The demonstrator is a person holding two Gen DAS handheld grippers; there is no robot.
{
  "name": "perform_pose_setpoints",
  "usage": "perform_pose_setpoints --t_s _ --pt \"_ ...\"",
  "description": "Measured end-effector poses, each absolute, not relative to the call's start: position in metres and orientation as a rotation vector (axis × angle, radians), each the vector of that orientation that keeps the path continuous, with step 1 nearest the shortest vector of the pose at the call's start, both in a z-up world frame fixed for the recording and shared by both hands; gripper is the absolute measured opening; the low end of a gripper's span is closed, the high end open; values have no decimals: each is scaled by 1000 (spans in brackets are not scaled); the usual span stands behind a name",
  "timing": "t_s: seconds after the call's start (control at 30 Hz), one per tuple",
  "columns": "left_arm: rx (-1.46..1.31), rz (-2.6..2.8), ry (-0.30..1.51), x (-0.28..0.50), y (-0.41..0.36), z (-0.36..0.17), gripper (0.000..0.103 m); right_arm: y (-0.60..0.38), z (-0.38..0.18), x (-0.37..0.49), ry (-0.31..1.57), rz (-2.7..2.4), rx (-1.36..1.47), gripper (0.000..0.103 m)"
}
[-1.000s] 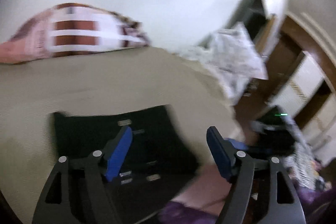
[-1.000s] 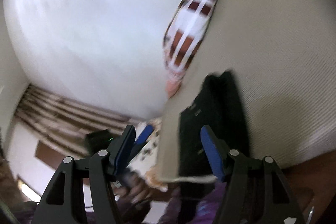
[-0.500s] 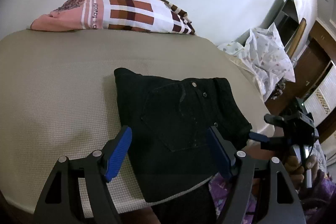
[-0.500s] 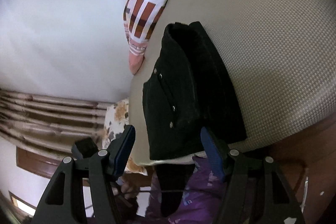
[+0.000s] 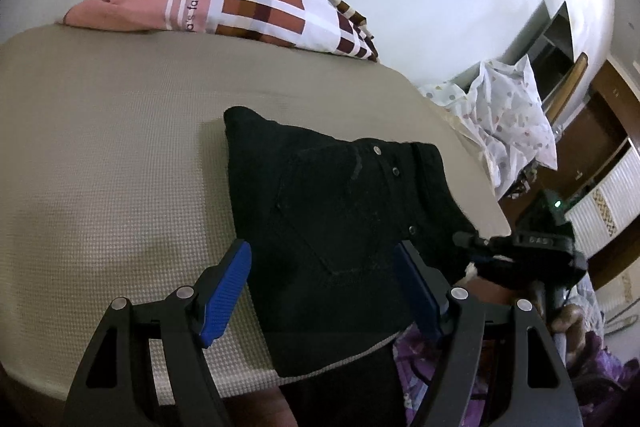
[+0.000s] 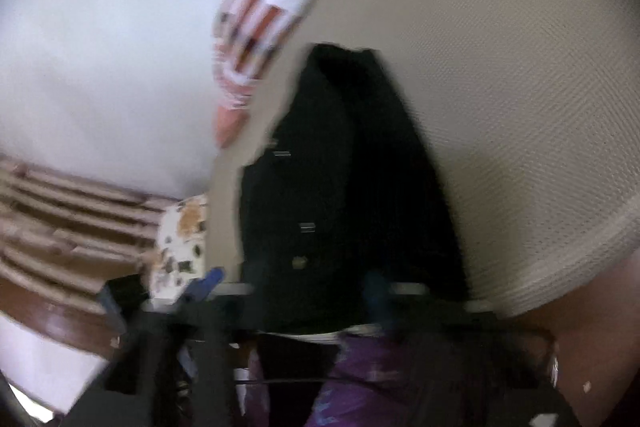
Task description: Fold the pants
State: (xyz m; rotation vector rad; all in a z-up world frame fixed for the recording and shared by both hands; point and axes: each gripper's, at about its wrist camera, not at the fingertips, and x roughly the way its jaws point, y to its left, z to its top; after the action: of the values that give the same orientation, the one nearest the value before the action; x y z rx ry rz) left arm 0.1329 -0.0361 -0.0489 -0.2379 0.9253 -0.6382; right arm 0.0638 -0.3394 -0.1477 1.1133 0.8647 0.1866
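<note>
Left wrist view: the black pants (image 5: 340,227) lie folded on the beige bed (image 5: 100,167), long axis running from the near edge toward the far left, waistband studs toward the right. The near end overhangs the bed's edge. The left hand-held gripper (image 5: 324,287) hovers over them, blue pads wide apart, holding nothing. A patterned pillow (image 5: 240,3) lies at the far side, a dotted cloth (image 5: 508,123) to the right. The right hand-held gripper (image 5: 472,247) meets the pants' right edge.

Right wrist view: blurred. The pants (image 6: 352,179) stretch away from the camera. The right hand-held gripper's jaws have just been closing, with the near hem between them; whether they clamp it I cannot tell.
</note>
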Motion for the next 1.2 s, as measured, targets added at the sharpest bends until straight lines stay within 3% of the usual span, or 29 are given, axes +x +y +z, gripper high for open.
perform_pose_setpoints --t_s 0.27,0.43,0.7,0.93,1.0,1.07,1.2 --pt "-212 -614 913 132 -35 -46 74 -340 -118 40 786 220 1067 13" --pt "-183 -609 946 134 -41 -57 74 -347 -165 36 842 202 1214 12" --pt "-166 -583 984 136 -42 -76 74 -355 -174 31 831 256 1322 15" --pt "-135 -552 955 136 -41 -72 74 -361 -134 27 812 177 1138 24" --pt "-113 -535 941 135 -42 -70 74 -366 -126 27 796 142 1102 29" --pt "-86 -521 934 134 -44 -70 74 -369 -123 29 805 119 1075 40" --pt "-40 -489 933 134 -45 -70 74 -362 -113 46 840 97 949 44"
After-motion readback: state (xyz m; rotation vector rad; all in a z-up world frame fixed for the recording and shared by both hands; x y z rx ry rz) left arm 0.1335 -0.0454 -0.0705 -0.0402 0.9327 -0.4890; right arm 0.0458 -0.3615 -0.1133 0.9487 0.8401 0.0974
